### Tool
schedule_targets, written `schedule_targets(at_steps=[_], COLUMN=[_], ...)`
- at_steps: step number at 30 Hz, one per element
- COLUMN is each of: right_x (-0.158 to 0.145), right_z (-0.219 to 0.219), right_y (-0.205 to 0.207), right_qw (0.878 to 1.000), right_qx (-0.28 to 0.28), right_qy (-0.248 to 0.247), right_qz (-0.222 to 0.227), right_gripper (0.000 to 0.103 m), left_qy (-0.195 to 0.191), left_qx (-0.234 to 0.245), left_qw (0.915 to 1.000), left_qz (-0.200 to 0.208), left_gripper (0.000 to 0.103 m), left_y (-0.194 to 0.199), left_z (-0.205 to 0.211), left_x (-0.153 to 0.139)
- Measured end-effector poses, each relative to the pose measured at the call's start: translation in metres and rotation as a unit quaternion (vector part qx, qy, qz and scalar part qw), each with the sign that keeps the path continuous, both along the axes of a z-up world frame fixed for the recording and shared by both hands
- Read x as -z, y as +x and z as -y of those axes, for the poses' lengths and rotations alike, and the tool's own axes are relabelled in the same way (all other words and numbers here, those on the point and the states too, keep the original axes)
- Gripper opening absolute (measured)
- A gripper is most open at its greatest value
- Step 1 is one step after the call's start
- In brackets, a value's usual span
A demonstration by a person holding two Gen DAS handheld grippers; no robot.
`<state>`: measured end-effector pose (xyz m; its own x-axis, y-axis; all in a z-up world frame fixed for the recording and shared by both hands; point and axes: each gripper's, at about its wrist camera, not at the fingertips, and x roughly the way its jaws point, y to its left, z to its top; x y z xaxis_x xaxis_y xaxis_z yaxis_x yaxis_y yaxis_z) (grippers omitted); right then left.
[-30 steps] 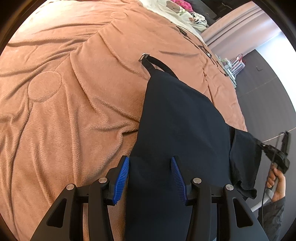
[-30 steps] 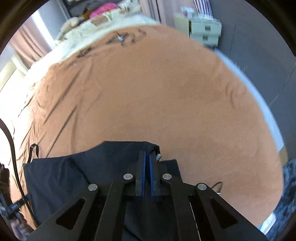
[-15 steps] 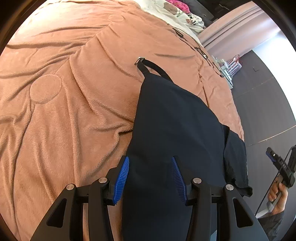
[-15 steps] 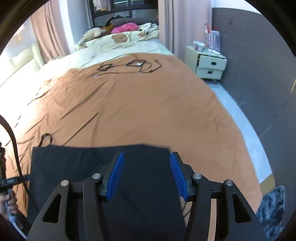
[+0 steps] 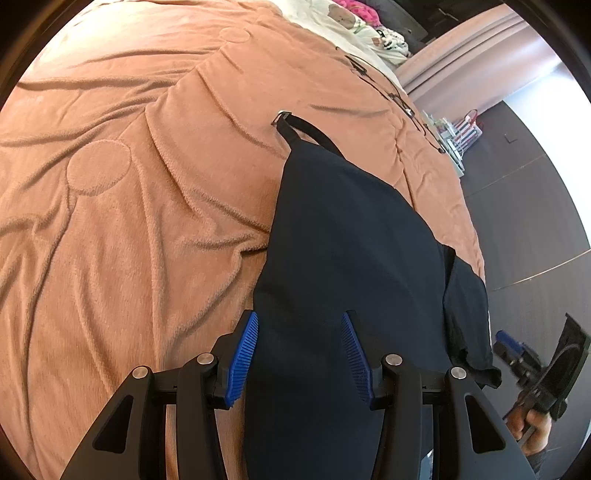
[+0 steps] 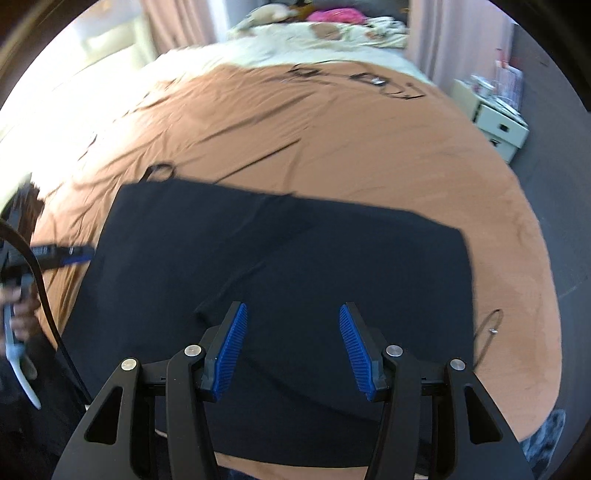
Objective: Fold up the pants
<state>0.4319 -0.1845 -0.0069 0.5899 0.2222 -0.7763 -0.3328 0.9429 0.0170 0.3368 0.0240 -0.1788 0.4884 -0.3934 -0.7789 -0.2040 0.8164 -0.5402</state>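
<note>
Dark pants [image 6: 280, 266] on blanket [image 6: 369, 140] — claws agape

Pants [image 6: 280, 280] spread flat on blanket [image 6: 369, 147] near bed's front edge; strap loop [image 5: 295, 127] at far corner. Left claw [image 5: 299, 354] and right claw [image 6: 291, 341] over near edge of pants, pads apart, not touching. Cables [image 6: 369, 79] farther back on blanket; pillows [image 6: 325, 31] behind; nightstand [image 6: 498, 125] right of bed.

A: What are the tools like?
B: The black two-finger left gripper [image 5: 299, 354] and its twin, the right gripper [image 6: 291, 349], carry ribbed blue pads [image 6: 229, 354], silver screws [image 6: 192, 350].
A: Cables?
B: One black cable [image 6: 40, 288].
</note>
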Motion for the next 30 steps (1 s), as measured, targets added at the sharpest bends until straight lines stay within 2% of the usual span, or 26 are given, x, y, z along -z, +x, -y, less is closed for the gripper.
schedule_targets(at_steps=[4, 7, 12, 16, 18, 20, 21, 24, 30], right_x=[0.010, 0.016, 0.029, 0.043, 0.047, 0.048, 0.048, 0.039, 0.007], right_z=[-0.011, -0.017, -0.033, -0.047, -0.045, -0.043, -0.041, -0.031, -0.002], right_y=[0.006, 0.008, 0.012, 0.020, 0.025, 0.028, 0.029, 0.029, 0.032], right_qw=[1.000, 0.999, 0.998, 0.997, 0.997, 0.997, 0.997, 0.998, 0.999], right_qx=[-0.019, -0.031, -0.053, -0.036, -0.021, -0.018, -0.018, -0.013, 0.010], right_qy=[-0.003, -0.004, -0.021, -0.061, -0.065, -0.068, -0.066, -0.062, -0.041], right_qz=[-0.013, -0.020, -0.022, -0.021, -0.025, -0.026, -0.029, -0.015, 0.014], right_gripper=[0.052, 0.058, 0.060, 0.060, 0.060, 0.041, 0.027, 0.012, 0.011], left_qy=[-0.001, -0.001, -0.002, -0.001, -0.001, -0.001, -0.001, -0.001, -0.004], left_qx=[0.000, -0.003, -0.009, -0.011, -0.010, -0.009, -0.009, -0.006, -0.006], left_qw=[1.0000, 1.0000, 1.0000, 0.9999, 0.9999, 0.9999, 0.9999, 1.0000, 1.0000], left_qz=[0.000, 0.000, -0.003, -0.005, -0.005, -0.005, -0.005, -0.006, -0.005], left_gripper=[0.050, 0.050, 0.050, 0.050, 0.050, 0.050, 0.050, 0.050, 0.050], left_y=[-0.002, -0.003, -0.005, -0.005, -0.005, -0.004, -0.003, 0.000, 0.006], left_z=[-0.001, -0.001, -0.004, -0.005, -0.005, -0.003, -0.003, 0.000, 0.003], left_x=[0.000, 0.000, 0.002, 0.003, 0.004, 0.005, 0.005, 0.006, 0.008])
